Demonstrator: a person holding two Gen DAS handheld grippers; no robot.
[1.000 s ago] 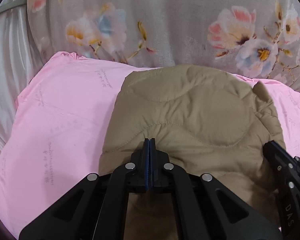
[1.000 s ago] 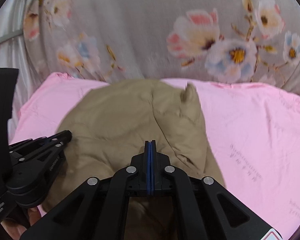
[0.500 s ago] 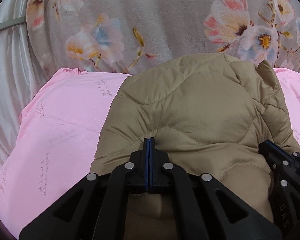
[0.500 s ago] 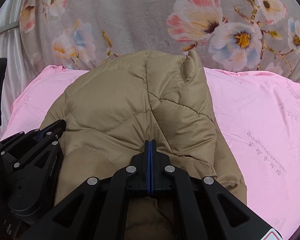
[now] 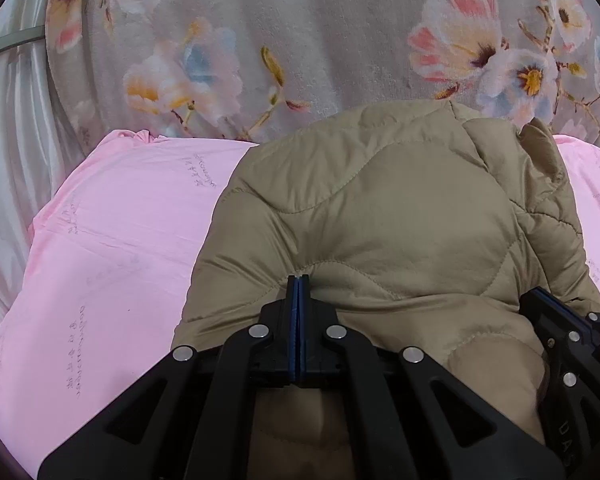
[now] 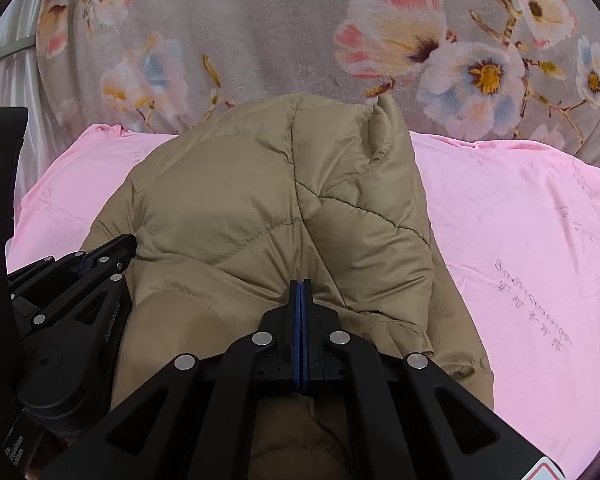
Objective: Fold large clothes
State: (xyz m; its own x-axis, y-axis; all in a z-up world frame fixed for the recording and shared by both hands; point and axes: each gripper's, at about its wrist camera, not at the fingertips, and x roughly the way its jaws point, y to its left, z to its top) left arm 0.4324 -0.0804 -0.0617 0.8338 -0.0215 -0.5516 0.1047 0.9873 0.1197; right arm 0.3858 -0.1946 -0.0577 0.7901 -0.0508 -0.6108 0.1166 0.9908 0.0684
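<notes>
We note the tan jacket (image 5: 380, 208) bunched on the pink sheet (image 5: 112, 248), left gripper (image 5: 298, 280) and right gripper (image 6: 301, 285) each pinching its near edge, floral blanket (image 6: 284, 32) behind.

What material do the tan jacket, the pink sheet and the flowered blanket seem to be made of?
Jacket: probably a padded nylon or polyester shell, with puffy panels, wavy quilting seams and a slight sheen.
Sheet: thin woven fabric, perhaps cotton or a blend; matte, with fine creases and faint printed script.
Blanket: looks like plush fleece, with fuzzy nap and soft-edged flowers.
</notes>
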